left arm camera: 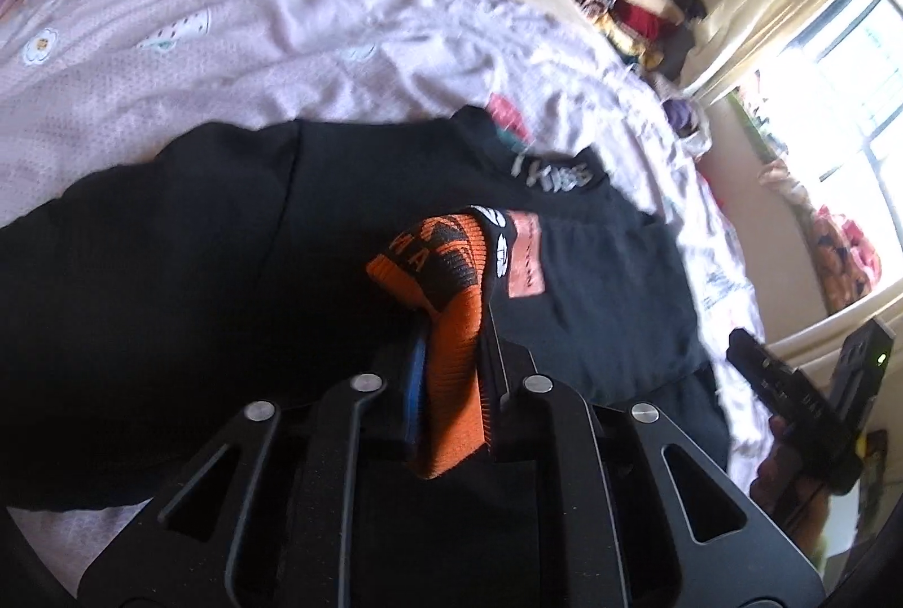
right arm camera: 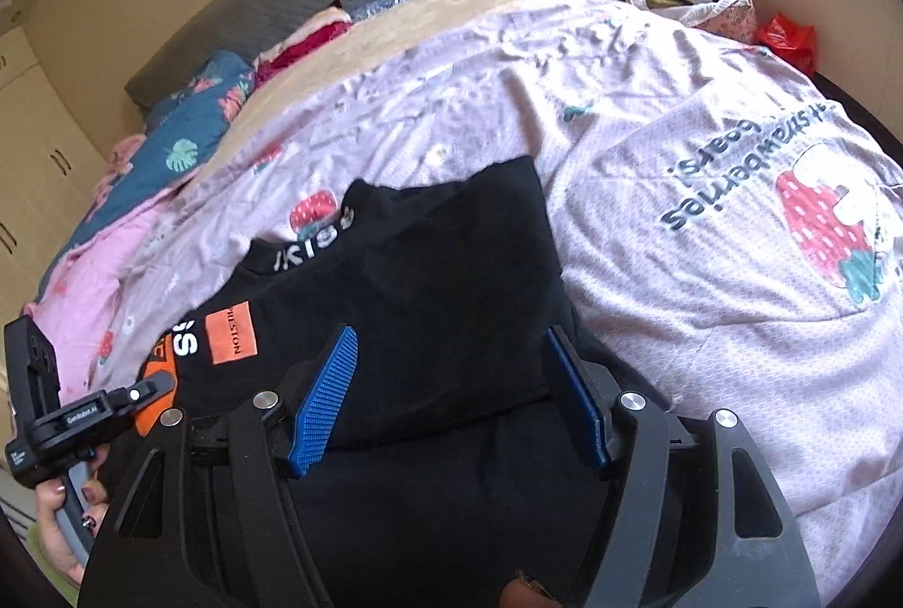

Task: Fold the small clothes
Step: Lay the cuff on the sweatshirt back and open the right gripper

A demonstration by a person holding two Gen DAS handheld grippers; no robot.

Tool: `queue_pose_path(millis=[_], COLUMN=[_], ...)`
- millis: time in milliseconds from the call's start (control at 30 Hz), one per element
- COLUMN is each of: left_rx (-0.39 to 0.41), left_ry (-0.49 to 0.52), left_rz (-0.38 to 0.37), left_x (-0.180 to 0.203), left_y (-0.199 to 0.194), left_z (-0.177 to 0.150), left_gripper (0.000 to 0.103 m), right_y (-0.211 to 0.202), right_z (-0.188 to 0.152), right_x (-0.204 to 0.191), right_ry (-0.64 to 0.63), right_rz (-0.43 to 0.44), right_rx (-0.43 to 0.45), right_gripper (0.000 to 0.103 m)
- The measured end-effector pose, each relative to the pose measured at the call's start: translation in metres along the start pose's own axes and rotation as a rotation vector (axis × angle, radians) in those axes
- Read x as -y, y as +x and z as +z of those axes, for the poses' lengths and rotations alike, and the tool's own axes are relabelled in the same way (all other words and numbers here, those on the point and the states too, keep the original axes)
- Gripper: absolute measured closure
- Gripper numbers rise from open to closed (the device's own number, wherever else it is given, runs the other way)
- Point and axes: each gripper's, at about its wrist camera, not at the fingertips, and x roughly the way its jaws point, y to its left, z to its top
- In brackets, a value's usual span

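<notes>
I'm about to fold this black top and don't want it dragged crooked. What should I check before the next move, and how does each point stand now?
1. Left gripper clamped on the orange cuff: ok, jaws shut on it.
2. Right gripper free to grasp: ok, jaws open, nothing pinched.
3. Black top lying flat on the pink bedspread: not ok, its near part is bunched.
4. Only one fabric layer in the left jaws: cannot tell.
5. Bedspread beside the top free of other clothes: ok.
</notes>
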Motion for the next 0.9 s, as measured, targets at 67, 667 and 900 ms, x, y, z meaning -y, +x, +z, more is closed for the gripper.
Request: queue_pose_path(millis=[67,667,900], left_rx=[0.003,-0.011,0.024], left_ry=[0.004,0.069,0.085], left_rz=[0.026,0.191,0.174], left_x=[0.0,-0.005,0.008], left_y=[0.0,0.011,-0.008], left_z=[-0.001,-0.013,-0.015], left_gripper=[0.091,0.062,0.043], right_y=[0.01,0.034,0.002], right_z=[-0.001,-0.014,-0.019], right_x=[-0.005,-0.01,-0.034], right_ry=[-0.027,-0.037,-0.122], right_rz=[-0.012,-0.04,-0.025], right_rx=[-0.022,-0.109,-0.033], right_gripper=[0.037,0.024,0.012])
